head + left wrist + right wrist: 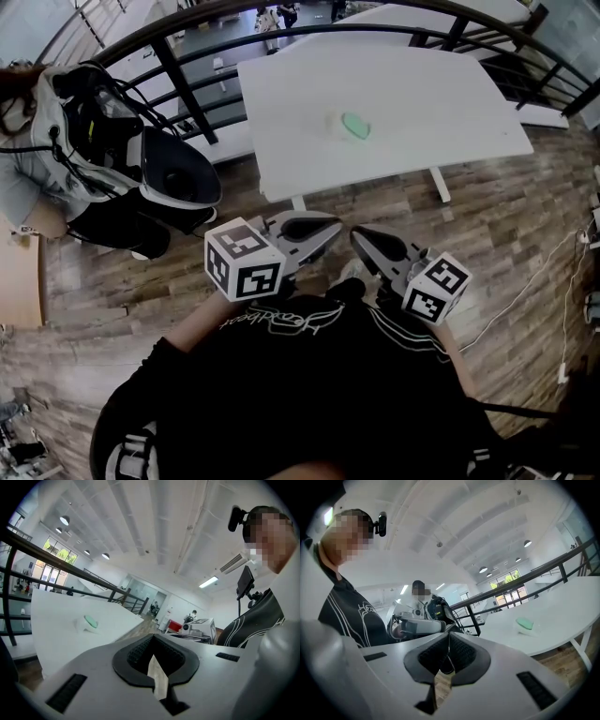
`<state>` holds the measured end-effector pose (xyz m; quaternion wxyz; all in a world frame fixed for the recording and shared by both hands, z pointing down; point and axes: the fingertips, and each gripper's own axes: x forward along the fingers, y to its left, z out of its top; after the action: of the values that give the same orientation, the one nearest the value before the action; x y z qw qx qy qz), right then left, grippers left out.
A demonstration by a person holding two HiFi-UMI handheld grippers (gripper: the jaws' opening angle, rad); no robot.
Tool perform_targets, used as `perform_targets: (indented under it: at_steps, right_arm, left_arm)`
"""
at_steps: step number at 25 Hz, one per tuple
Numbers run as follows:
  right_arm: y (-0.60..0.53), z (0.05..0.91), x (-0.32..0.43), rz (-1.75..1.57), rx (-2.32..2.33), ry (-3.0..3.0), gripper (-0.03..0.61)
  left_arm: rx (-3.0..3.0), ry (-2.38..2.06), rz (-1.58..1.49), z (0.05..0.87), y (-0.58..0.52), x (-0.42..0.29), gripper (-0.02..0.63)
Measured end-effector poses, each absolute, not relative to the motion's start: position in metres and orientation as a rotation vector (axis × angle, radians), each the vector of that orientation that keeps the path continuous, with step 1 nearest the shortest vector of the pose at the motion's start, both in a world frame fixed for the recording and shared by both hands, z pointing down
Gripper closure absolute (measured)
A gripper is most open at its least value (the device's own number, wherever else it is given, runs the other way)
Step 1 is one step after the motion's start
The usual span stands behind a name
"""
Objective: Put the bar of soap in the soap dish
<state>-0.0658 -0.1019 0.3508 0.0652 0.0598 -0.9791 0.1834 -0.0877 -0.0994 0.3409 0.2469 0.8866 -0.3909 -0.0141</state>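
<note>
A green bar of soap (356, 126) lies in a pale soap dish (337, 124) near the middle of the white table (422, 103). The left gripper view shows the soap (90, 621) in the dish (82, 626) far off to the left. In the right gripper view the soap (526, 622) and dish (527, 629) sit far off to the right. Both grippers are held close to my chest, well short of the table. My left gripper (333, 228) (152, 637) is shut and empty. My right gripper (359, 237) (449, 634) is shut too, with nothing in it.
A black curved railing (187, 89) runs behind and to the left of the table. A person with bags sits at the left (84, 150). Wooden floor (506, 216) lies between me and the table, with a white cable (539, 272) at the right.
</note>
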Motion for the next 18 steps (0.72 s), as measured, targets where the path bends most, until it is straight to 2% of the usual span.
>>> perform_targets:
  at_steps: [18]
  right_arm:
    - [-0.087,0.345,-0.061,0.523,0.208,-2.941,0.56]
  left_arm:
    - [2.422,-1.063,-0.076,0.334,-0.087,-0.085,0.604]
